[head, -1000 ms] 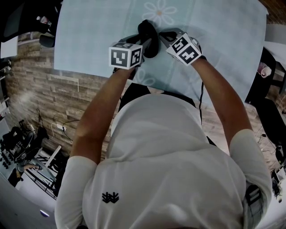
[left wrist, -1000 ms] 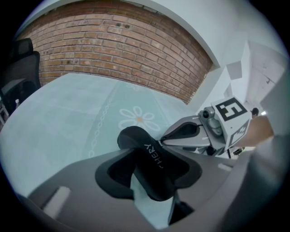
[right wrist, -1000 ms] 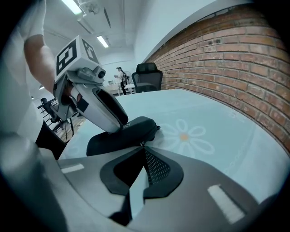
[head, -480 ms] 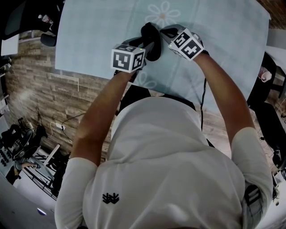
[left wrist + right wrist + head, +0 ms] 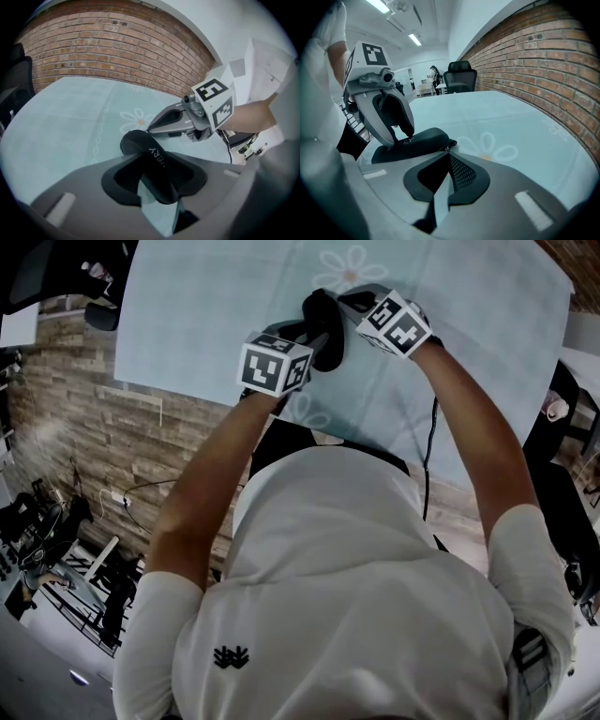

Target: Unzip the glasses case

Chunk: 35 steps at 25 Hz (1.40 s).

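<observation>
Across the head view, from above: pale blue desk point(image 5: 187, 315) with a printed daisy point(image 5: 349, 266), a white T-shirt point(image 5: 356, 596) and two bare forearms point(image 5: 211, 484) reaching to the far middle, left tool point(image 5: 302, 332) and right tool point(image 5: 347, 300) crowding the black glasses case point(image 5: 323, 324) from either side. Pads not readable from up here, mostly under the marker cubes point(image 5: 275, 367).

Only from the tool cameras: a red brick wall point(image 5: 117, 51) behind the desk; from the right one alone, a black office chair point(image 5: 461, 75) and ceiling strip lights point(image 5: 415, 38).

Seen along its own jaws, left tool point(image 5: 157, 168): clamps the near end of the case, dark pads against both long sides, having just been closing in. Right tool point(image 5: 449, 157), same angle: drawn almost together, tips meeting at the tiny metal zip pull point(image 5: 446, 148) on the case's other end, seemingly nipping it.

Smooth grey plastic tool bodies; matte black pads, one of the right pair with a fine mesh grain. Case: a rounded, elongated pod, matte like fabric. Lies flat on the desk, beside the daisy. Pale lettering on top, clear only from the left camera.
</observation>
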Available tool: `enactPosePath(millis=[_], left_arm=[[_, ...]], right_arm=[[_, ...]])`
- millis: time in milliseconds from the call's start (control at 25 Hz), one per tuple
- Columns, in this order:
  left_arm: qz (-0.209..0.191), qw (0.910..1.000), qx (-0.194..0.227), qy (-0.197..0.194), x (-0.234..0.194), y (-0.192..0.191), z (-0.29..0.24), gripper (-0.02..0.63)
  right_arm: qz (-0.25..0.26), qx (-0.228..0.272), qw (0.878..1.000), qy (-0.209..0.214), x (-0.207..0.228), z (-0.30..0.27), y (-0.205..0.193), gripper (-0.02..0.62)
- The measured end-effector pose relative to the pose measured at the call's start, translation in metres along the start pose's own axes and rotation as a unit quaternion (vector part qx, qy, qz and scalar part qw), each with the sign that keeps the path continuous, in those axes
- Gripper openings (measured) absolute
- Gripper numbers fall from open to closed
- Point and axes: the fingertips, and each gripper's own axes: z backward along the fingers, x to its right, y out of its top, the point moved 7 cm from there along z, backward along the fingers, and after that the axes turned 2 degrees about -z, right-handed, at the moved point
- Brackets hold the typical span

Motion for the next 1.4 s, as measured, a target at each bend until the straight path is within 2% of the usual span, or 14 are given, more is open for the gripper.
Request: enactPosePath(millis=[560,1000,1400], left_arm=[[-0.009,0.9999,-0.005,-0.008,0.002,0.002,0.000,0.202],[-0.016,0.9997,-0.009,-0.013,0.004,-0.002,-0.003,0.202],[-0.014,0.9998,-0.008,-0.014,0.003,-0.004,-0.005,0.202]], right_arm=[[0.038,-0.026,0.998,0.037,0.012,-0.012,0.013,-0.002],[0.111,-0.053,0.989,0.081,0.015,-0.020,0.020,0.000],[0.146,-0.058,0.985,0.070,0.014,-0.023,0.025,0.021]])
